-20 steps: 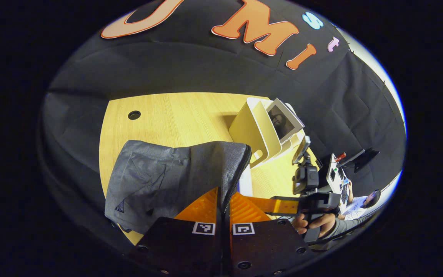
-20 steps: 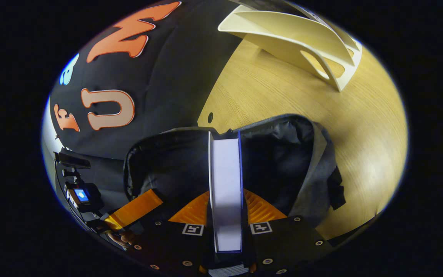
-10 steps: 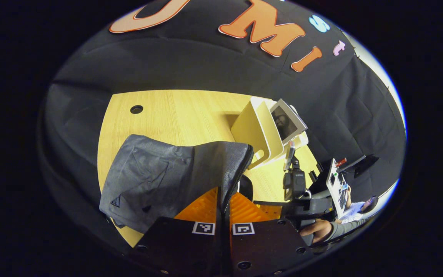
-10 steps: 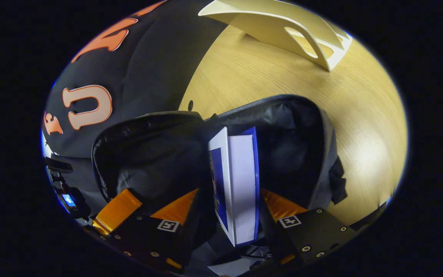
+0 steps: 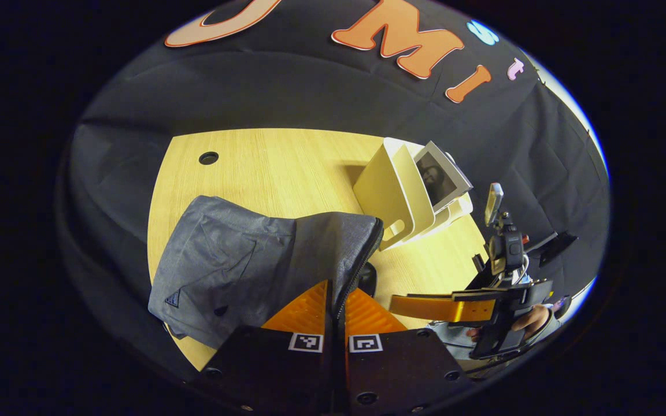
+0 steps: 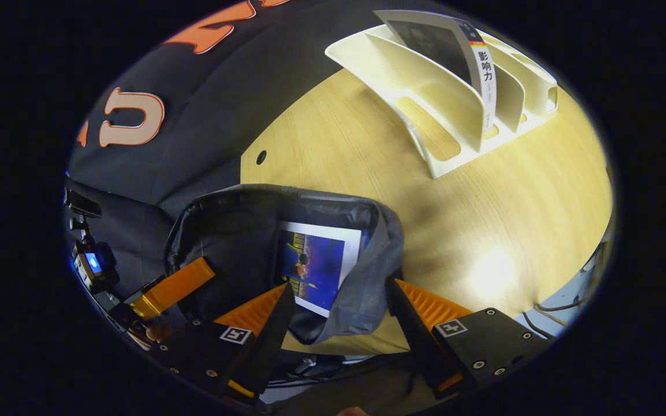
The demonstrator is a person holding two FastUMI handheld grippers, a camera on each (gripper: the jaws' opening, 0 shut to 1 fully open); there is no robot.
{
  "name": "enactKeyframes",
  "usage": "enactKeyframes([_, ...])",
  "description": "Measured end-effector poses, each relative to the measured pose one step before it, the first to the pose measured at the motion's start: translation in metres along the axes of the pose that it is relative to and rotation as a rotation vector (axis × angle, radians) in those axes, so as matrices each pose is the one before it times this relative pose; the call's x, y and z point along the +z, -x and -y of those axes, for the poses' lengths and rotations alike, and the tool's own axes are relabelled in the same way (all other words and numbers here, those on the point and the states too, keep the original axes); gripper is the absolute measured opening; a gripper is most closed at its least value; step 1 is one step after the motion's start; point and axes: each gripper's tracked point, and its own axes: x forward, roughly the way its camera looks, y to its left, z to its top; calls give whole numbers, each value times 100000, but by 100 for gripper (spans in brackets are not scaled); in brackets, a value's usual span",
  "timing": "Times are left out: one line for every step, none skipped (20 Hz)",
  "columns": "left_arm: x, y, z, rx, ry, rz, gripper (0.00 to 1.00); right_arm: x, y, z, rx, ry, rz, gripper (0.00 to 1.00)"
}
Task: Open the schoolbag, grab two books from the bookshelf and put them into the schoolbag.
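Grey schoolbag point(image 5: 263, 254) edge is pinched in the left tool point(image 5: 336, 306); right tool point(image 6: 339, 306) gapes wide, holding nothing.

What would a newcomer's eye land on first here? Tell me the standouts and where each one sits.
The grey schoolbag gapes open on the wooden table, a blue book lying inside it. The right gripper hangs open just in front of the bag, while the left gripper is shut on the bag's zipper edge. Behind, a cream bookshelf holds one more book.
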Motion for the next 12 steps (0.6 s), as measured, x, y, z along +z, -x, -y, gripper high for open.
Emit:
enactKeyframes([-228,-112,-46,422,129,-302,3,446,826,307,-114,641,244,99])
enactKeyframes([-61,-117,-99,666,267,-174,2,350,862,533,-303,1279,-402,99])
enactKeyframes([-134,-12,53,440,143,-319,3,553,794,584,-745,1465,189,99])
enactKeyframes([-157,-94,-19,502,369,-172,2,390,759,748,-1385,1457,-695,99])
enactKeyframes([-33,-148,61,292,481,-374,2,516,774,893,-1971,999,-412,99])
enactKeyframes([-100,-71,30,422,732,-287,2,664,795,670,-1439,1201,-92,99])
enactKeyframes([-130,-137,72,344,567,-380,2,883,700,627,-1145,1415,850,99])
enactKeyframes([-123,-217,81,510,378,-143,2,729,817,667,-1558,1784,586,99])
enactKeyframes([-48,-186,78,448,3,-211,2,884,774,707,-1862,1891,786,99])
enactKeyframes([-80,-67,28,734,-316,-150,2,902,905,577,-1216,1696,549,99])
enactKeyframes([-41,-129,57,657,-139,-224,3,916,780,643,-1358,1663,467,99])
enactKeyframes([-5,-95,132,611,-262,-134,2,857,731,582,-826,1330,432,99])
